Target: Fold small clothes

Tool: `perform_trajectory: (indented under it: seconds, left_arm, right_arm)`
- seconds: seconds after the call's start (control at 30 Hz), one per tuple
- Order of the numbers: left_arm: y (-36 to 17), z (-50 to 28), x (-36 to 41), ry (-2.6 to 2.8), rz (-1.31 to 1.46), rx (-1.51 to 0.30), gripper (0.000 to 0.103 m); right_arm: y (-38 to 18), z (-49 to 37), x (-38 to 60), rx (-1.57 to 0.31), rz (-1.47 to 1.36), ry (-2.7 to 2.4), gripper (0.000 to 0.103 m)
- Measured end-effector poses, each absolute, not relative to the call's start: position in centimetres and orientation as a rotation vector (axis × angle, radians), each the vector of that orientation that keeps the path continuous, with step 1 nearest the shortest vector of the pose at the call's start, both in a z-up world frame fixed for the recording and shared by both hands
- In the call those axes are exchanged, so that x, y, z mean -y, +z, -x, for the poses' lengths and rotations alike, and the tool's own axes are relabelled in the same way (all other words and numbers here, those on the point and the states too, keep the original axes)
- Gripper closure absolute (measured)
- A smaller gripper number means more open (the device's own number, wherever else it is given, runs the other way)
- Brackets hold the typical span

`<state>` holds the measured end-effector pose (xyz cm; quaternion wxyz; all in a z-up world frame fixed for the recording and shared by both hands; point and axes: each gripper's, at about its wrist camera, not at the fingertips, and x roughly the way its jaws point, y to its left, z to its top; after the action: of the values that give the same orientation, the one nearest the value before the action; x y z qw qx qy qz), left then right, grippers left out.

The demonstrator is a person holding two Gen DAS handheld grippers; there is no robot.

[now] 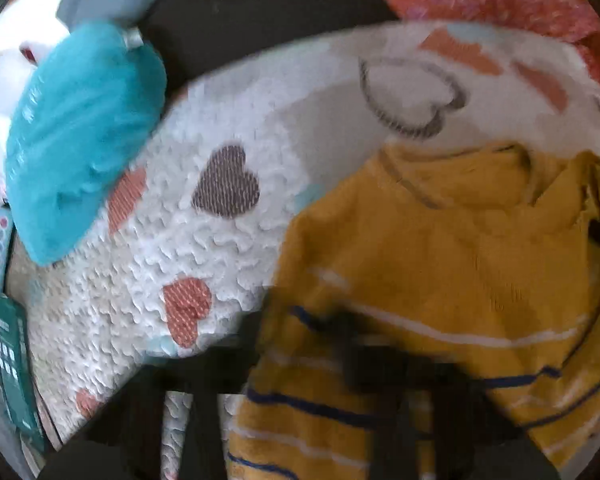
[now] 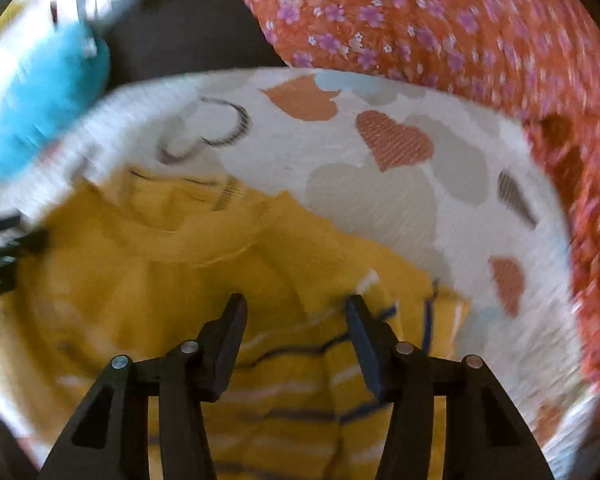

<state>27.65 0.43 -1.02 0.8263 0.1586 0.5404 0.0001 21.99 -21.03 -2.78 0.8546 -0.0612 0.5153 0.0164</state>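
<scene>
So the left gripper [image 1: 332, 344] is basically a dark smear in its own view, sitting low over the striped hem of the yellow sweater [image 1: 440, 264]. Too blurry to say whether the jaws are apart or pinched on the fabric, I honestly can't tell. Its dark tip also pokes in at the left edge of the right wrist view, right against the sweater's side.

The right gripper [image 2: 296, 308] is much clearer: jaws spread wide, nothing between them, fingers [image 2: 232, 332] hovering over the lower middle of the sweater where the blue and white stripes bunch up. Can't tell if the tips actually touch the cloth.

The sweater lies on a white quilted mat with hearts [image 1: 204, 248], neck hole toward the far side, with the lower right part doubled over. Off the mat's far-left corner there's a teal plush thing [image 1: 80, 140], overlapping the mat edge. Behind the mat on the right is an orange floral fabric [image 2: 440, 20], touching its rim.
</scene>
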Motion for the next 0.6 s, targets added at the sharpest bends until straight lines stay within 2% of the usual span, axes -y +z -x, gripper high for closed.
perform_trajectory:
  seconds: [0.03,0.07,0.2,0.27,0.33,0.4,0.6]
  left_arm:
    - [-1.3,-28.3,-1.5,0.022,-0.275,-1.168,0.096]
    - [-1.4,-28.8,-2.6,0.039,-0.211,-1.176,0.096]
    - [-2.5,-29.6,-5.3,0.094,-0.053,-1.213,0.094]
    - [-2.6,-29.7,-5.6,0.11,-0.031,-1.208,0.089]
    - [-2.2,-29.6,-6.0,0.112,-0.01,-1.203,0.082]
    - [-1.4,-29.1,-7.2,0.078,0.064,-1.19,0.082]
    - [2.7,-24.8,-8.8,0.052,0.105,-1.079,0.081]
  right_arm:
    - [-3.0,-22.4,21.3,-1.093,0.124,0.036,0.069]
    - [-3.1,-23.1,21.8,-1.108,0.102,0.03,0.096]
    - [-3.2,-25.8,26.0,-1.135,-0.093,-0.063,0.098]
    - [-3.8,-26.6,28.2,-1.151,-0.143,-0.148,0.097]
    - [-4.0,-26.6,30.3,-1.155,-0.218,-0.163,0.091]
    - [-2.6,-25.5,31.7,-1.108,-0.258,-0.197,0.086]
    - [2.3,-19.3,31.1,-0.99,-0.299,-0.028,0.085]
